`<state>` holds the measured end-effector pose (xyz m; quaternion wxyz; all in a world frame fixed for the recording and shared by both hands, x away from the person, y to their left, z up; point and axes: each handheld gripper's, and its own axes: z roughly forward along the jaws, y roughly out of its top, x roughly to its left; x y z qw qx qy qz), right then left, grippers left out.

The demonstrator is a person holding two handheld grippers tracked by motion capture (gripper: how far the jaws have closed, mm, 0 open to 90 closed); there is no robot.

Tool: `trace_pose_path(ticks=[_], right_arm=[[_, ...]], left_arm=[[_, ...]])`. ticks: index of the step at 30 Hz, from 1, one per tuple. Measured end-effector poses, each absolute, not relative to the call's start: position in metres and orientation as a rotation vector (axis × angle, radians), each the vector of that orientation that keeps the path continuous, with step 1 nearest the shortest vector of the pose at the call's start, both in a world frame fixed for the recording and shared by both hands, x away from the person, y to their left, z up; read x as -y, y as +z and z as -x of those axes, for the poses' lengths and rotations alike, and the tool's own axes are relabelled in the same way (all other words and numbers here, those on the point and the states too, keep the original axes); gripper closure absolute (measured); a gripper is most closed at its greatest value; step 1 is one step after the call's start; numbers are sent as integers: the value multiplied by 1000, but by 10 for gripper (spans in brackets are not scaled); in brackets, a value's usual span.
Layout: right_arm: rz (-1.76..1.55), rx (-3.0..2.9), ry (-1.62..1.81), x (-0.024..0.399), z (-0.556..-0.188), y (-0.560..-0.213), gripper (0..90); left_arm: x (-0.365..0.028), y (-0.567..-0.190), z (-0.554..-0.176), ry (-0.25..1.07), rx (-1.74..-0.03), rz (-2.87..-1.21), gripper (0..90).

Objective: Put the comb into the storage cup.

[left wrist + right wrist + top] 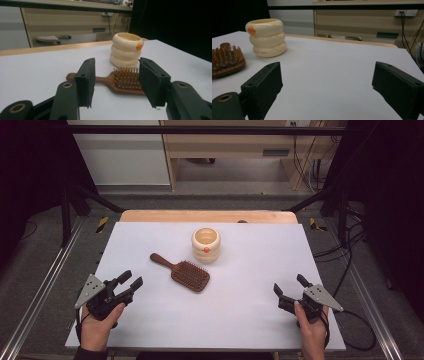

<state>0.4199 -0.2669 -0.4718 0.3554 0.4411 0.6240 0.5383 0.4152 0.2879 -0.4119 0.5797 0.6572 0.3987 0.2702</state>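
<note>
**Both claws open and waiting, brush lying free at mid-table**

High view: a wooden hairbrush (184, 271) lies bristles-up near the middle of the white table (240, 320), handle pointing to the far left. A cream ringed cup (206, 244) stands just beyond the brush head, close to it; whether they touch cannot be told from here. The left claw (131, 280) sits at the near left, jaws moderately apart and aimed toward the brush, which looks like a ready stance for a reach. The right claw (289, 287) rests near the right edge, jaws spread, well apart from both things. Bare table lies between each claw and the brush, so either approach seems unobstructed.

Left gripper view: the left claw (115, 82) holds nothing; its jaws frame the hairbrush (120, 81) ahead, with the cup (126, 50) upright behind the bristles. The handle lies on the side away from the cup, likely the easier grasp.

Right gripper view: the right claw (327, 87) is wide and empty. The cup (267, 37) and the brush head (227, 61) sit off to its left, and the table's far edge is well ahead.
</note>
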Motion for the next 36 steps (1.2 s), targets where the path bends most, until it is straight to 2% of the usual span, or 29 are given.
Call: trace_pose_path(ticks=[11,20,22,28,36], right_arm=[[-1085,-1631,1393,258,-412,-467,83],[-1067,-1647,1388,255,-410,-468,82],[-1074,-1645,1388,256,-411,-468,82],[-1071,-1648,1400,254,-410,-467,82],[-1066,-1656,1404,252,-410,-468,82]], left_arm=[[-270,-391,-449,657,-895,-1612,466],[-252,-394,-487,607,-879,-1704,497],[-246,-397,-495,597,-885,-1719,521],[-236,-408,-513,605,-882,-1770,676],[-230,-418,-531,625,-913,-1814,751]])
